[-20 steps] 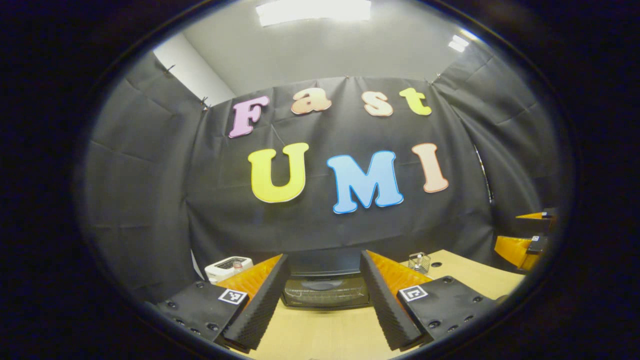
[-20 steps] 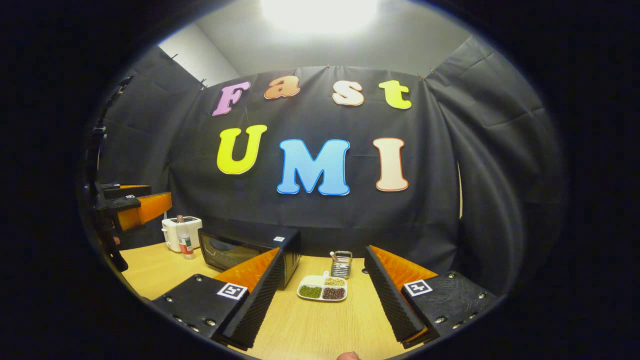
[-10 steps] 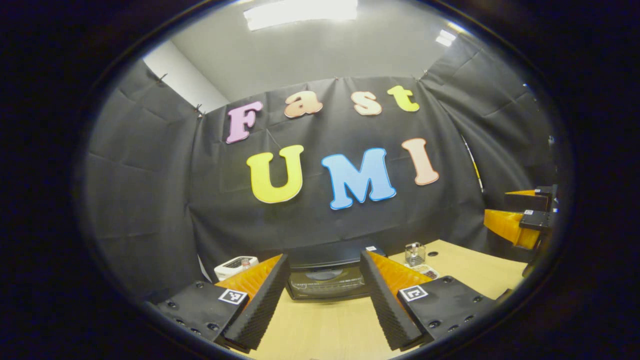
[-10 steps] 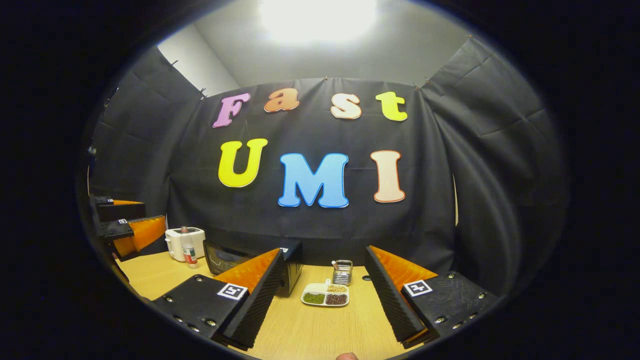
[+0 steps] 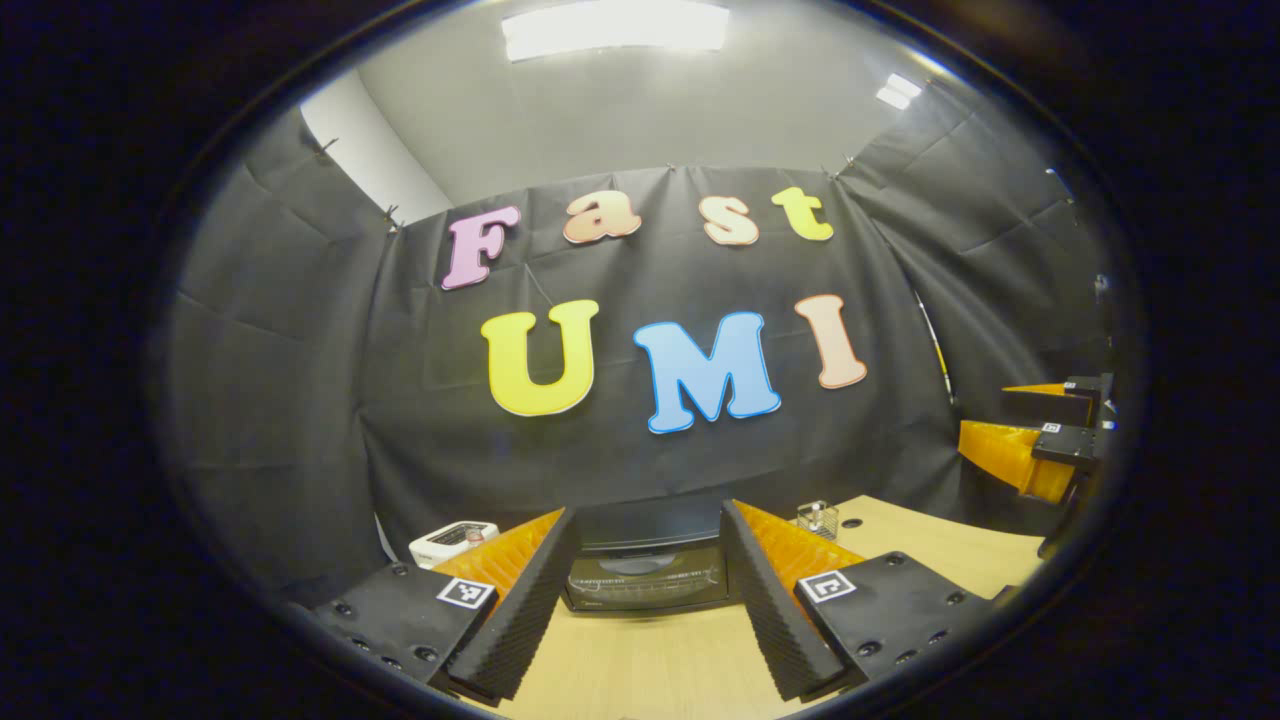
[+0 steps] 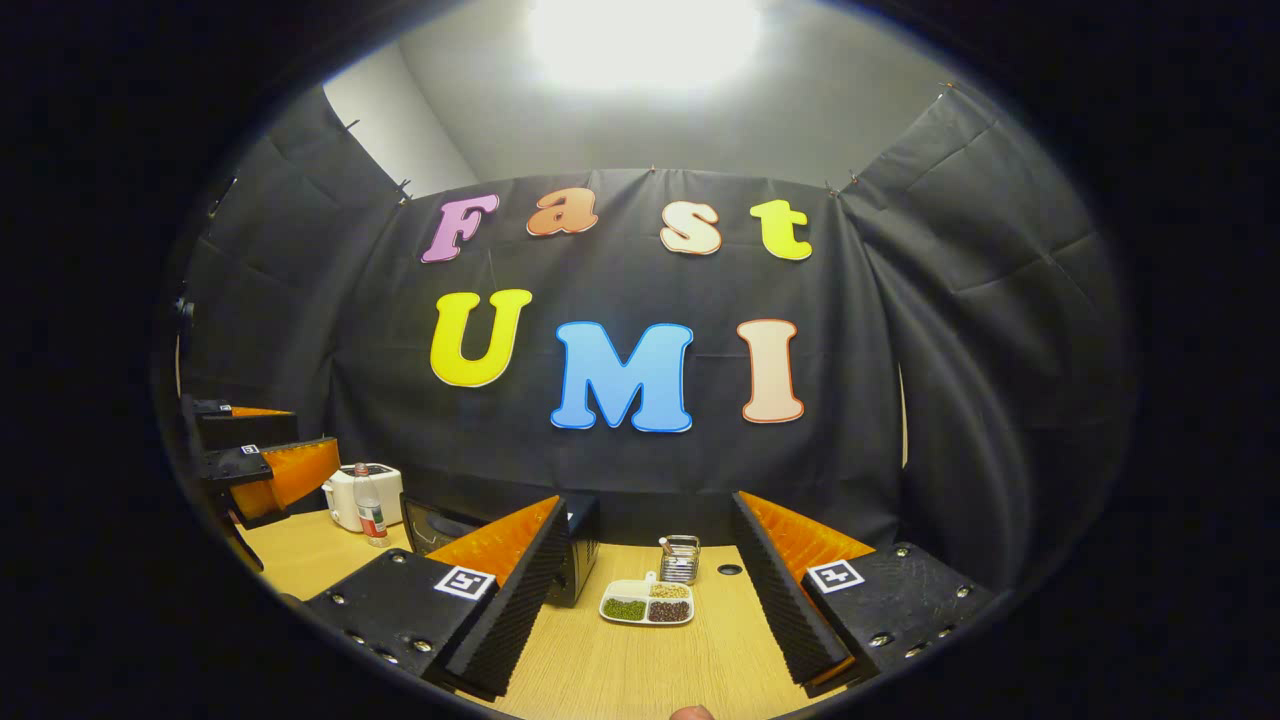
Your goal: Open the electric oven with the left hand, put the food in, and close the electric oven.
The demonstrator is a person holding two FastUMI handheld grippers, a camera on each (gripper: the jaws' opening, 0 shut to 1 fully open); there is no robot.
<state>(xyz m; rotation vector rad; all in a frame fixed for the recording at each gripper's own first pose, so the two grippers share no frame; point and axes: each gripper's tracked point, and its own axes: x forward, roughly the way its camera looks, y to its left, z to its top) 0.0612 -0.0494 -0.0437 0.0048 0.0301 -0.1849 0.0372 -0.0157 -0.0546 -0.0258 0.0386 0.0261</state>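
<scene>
wooden table (image 6: 640, 680) under me; boxy black oven (image 5: 645, 575) with glass door closed, left gripper (image 5: 640, 600) and right gripper (image 6: 645, 610) both released, grasping nothing.

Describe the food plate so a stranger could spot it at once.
On the wooden table, right of the black electric oven, lies a white divided plate, in front of a small wire basket. Its compartments of green, dark and pale grains set it apart.

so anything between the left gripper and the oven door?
Nothing visible. The left gripper is open and lined up on the oven, with only bare table between them. The oven door looks shut.
</scene>
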